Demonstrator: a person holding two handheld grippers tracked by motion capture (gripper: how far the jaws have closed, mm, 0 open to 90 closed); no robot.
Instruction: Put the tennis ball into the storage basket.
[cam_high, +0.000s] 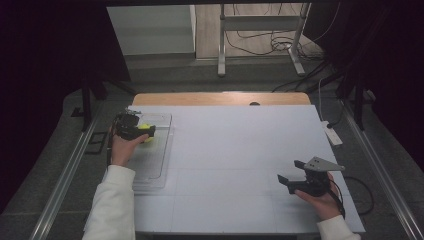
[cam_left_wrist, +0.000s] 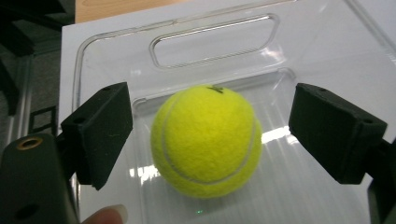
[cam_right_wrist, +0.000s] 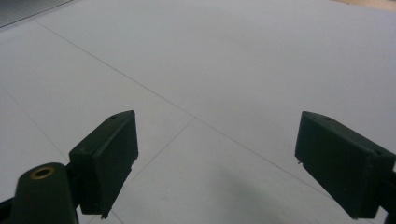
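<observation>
Two tongs are in use, one in each hand of the person at the bench.

Left tongs: positioned over the clear plastic tray, which lies along the left edge of the bench. In the left gripper view the left tongs stand apart with a tennis ball between them. A visible gap remains on each side of the ball; neither pad presses on it. The ball rests on the tray floor, near the tray's far end and just short of the slot-shaped handle cut-out. In the high view the ball shows as a yellow patch at the tips of the left tongs.

Right tongs: held by the right hand near the right front corner of the bench, well apart from the tray. In the right gripper view the right tongs stand wide apart above the bare white bench surface, holding and touching nothing.

Markings: a small dark mark sits at the top of the ball; it is too small to read. No brand name or label is legible on the tray or the tongs.
</observation>
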